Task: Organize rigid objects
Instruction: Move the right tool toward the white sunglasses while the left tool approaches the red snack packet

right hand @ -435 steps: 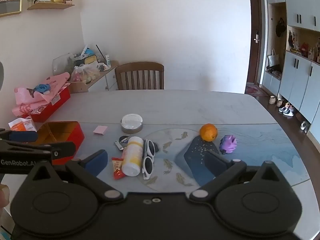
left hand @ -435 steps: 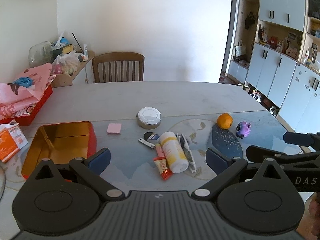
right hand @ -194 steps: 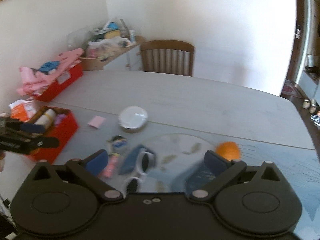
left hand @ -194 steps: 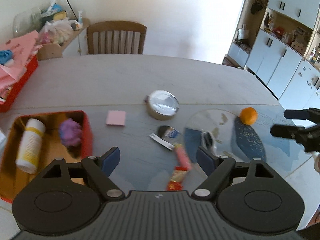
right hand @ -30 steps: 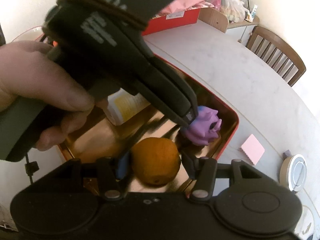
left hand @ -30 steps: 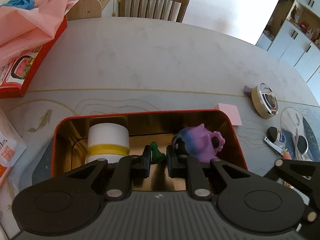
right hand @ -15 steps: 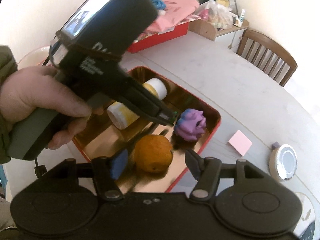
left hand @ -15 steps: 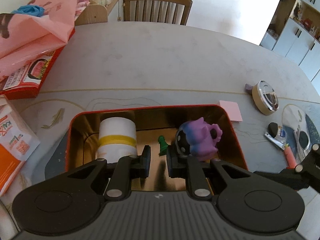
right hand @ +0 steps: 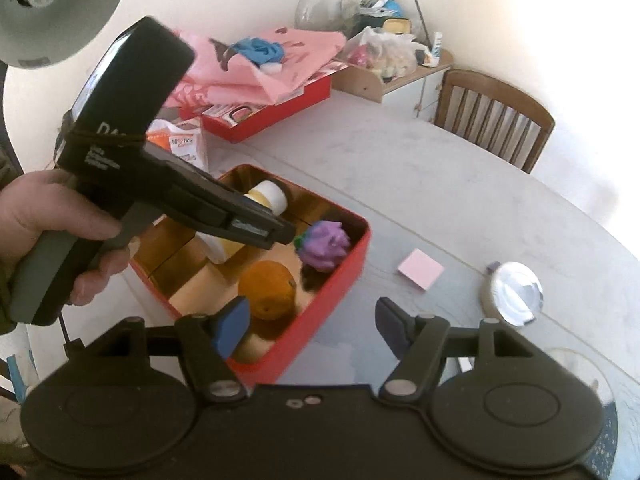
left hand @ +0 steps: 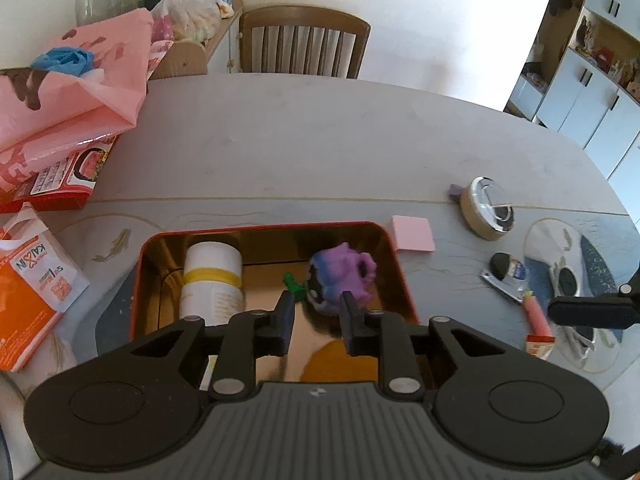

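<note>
Three things are seen inside the red tin (left hand: 402, 280): a white bottle with a yellow band (left hand: 212, 276) lying at its left, a purple toy (left hand: 342, 276) at its far right, and an orange (right hand: 268, 290) in the near part, close to the toy. A small green piece (left hand: 292, 282) lies just left of the toy, though what it is cannot be told. The tin is set on the grey table (left hand: 320, 140), near its left side.

The left gripper (left hand: 315, 322) is held above the tin, its jaws narrowly parted and opening, with nothing pressed between the pads. In the right wrist view it (right hand: 286, 236) is seen from the side, gripped by a hand (right hand: 52, 232), its tips close to the toy.

The right gripper (right hand: 312, 326) is held over the near right edge of the tin, its jaws wide apart and opening; nothing is held between them, and the orange is seen beyond the left finger.

On the table to the right of the tin, a pink note pad (left hand: 413, 233) is seen just beside it, then a round silver-lidded tin (left hand: 486, 206), a nail clipper (left hand: 504, 274), a red tube (left hand: 538, 322) and white sunglasses (left hand: 568, 276). At the far left a red box (left hand: 60, 188) under pink cloth (left hand: 72, 96) is seen, and an orange packet (left hand: 28, 292) nearer. A wooden chair (left hand: 302, 42) stands at the far edge of the table.
</note>
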The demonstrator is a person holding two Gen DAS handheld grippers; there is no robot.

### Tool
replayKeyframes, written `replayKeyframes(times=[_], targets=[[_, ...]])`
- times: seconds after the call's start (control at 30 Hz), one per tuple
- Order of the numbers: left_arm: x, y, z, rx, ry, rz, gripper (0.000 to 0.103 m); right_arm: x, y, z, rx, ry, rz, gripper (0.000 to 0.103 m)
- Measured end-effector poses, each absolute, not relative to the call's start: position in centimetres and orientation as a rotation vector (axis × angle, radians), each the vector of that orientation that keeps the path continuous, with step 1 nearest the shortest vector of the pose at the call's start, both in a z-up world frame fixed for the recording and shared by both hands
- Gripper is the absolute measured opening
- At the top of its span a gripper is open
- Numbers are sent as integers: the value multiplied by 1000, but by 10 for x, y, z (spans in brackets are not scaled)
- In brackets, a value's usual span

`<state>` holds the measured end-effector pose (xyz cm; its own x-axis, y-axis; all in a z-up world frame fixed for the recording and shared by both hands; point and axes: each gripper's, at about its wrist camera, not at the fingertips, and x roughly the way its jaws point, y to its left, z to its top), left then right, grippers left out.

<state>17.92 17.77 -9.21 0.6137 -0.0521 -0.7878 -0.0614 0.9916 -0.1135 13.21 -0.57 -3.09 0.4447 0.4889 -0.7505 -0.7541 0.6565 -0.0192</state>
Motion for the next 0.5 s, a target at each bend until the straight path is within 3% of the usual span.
replayKeyframes(times=[0.17, 0.33, 0.5], targets=[[169, 159, -81, -131, 894, -2, 24, 128, -40, -22, -354, 762, 784, 78], [161, 135, -73, -127, 877, -14, 35, 127, -81, -15, -333, 753, 761, 82], [150, 106, -67, -127, 849, -26, 61, 129, -125, -17, -312, 762, 715, 86]])
